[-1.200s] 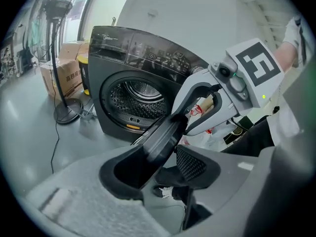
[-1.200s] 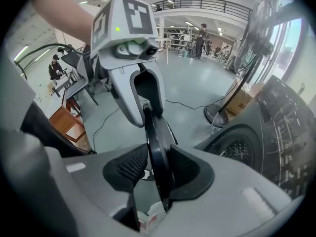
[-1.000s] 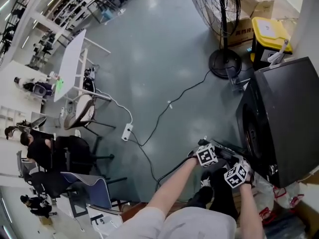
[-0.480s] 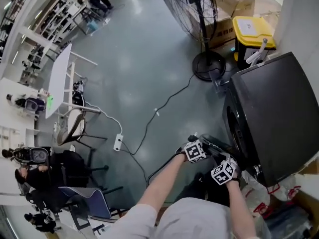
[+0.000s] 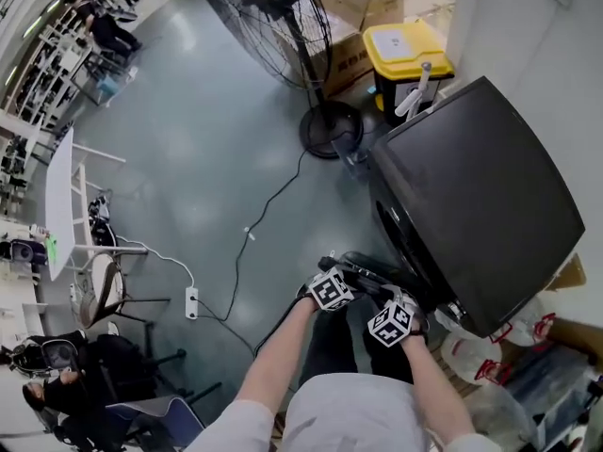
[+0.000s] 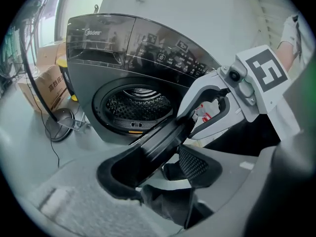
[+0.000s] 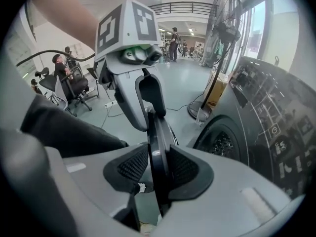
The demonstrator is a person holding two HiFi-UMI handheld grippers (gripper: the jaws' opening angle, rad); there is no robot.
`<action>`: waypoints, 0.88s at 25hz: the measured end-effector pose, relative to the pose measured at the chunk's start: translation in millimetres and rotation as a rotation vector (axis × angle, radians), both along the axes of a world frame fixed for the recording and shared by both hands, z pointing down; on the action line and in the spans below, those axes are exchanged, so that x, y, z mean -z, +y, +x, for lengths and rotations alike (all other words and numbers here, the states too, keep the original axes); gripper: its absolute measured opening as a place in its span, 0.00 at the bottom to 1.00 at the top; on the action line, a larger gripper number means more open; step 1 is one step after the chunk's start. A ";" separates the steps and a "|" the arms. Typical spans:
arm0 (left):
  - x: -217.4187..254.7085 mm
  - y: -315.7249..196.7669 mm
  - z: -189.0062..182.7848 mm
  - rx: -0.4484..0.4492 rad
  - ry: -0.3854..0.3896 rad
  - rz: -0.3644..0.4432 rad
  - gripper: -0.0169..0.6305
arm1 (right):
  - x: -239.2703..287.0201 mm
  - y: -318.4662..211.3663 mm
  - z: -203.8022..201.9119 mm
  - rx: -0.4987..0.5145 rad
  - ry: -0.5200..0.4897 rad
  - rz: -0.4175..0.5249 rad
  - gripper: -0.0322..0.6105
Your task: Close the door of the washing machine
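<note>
The dark washing machine (image 5: pixel 480 205) stands at the right, its drum opening (image 6: pixel 138 105) uncovered. Its round door (image 5: pixel 363 269) hangs open toward me. My left gripper (image 5: pixel 330 288) is on the door's outer edge, and the thick door slab (image 6: pixel 158 147) fills the gap between its wide-set jaws (image 6: pixel 158 168). My right gripper (image 5: pixel 391 326) sits just beside it, shut on the thin door rim (image 7: pixel 159 152), with both pads (image 7: pixel 185 169) pressed against it. Each gripper shows in the other's view: the left gripper (image 7: pixel 133 58) and the right gripper (image 6: pixel 232 93).
A big standing fan (image 5: pixel 273 26) with a round base (image 5: pixel 330 130) is beyond the machine, next to a yellow-lidded bin (image 5: pixel 405 50) and cardboard boxes (image 5: pixel 353 8). A cable (image 5: pixel 254 224) runs to a power strip (image 5: pixel 191 301). Bags (image 5: pixel 490 356) lie at the right.
The head view has swung, so the machine looks larger and nearer the middle. Both grippers stay on the door's edge and have shifted a little sideways with it.
</note>
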State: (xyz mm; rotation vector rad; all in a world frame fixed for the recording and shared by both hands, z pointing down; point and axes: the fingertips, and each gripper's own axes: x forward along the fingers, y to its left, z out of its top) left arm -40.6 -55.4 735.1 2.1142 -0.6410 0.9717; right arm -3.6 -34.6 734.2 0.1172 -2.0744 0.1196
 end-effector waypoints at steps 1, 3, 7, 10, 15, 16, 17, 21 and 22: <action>1.2 -5.5 -0.9 -0.010 0.004 0.006 0.39 | 0.3 -4.9 -1.3 -0.018 0.001 0.004 0.26; 1.9 -15.3 -2.3 -0.039 0.015 0.016 0.39 | 1.3 -13.7 -3.4 -0.061 0.004 0.005 0.26; 1.3 -28.8 -2.1 -0.090 0.031 0.039 0.39 | 0.9 -26.0 -3.9 -0.157 0.014 0.003 0.26; 1.3 -41.5 -4.4 -0.133 0.054 0.057 0.39 | 0.0 -36.7 -7.0 -0.220 0.042 -0.014 0.27; -0.1 -70.8 1.8 -0.189 0.078 0.111 0.39 | 1.4 -62.7 -2.7 -0.382 0.056 0.000 0.27; -1.1 -76.1 2.5 -0.198 0.078 0.116 0.39 | 1.2 -68.2 -2.6 -0.419 0.058 0.008 0.28; -2.4 -80.5 3.1 -0.207 0.080 0.118 0.39 | 0.9 -73.1 -2.7 -0.450 0.061 0.013 0.28; -1.7 -87.4 7.3 -0.240 0.113 0.138 0.40 | 1.7 -78.5 -0.4 -0.527 0.075 0.008 0.29; -1.2 -93.3 9.9 -0.243 0.121 0.154 0.40 | 2.2 -84.1 1.7 -0.546 0.076 0.016 0.29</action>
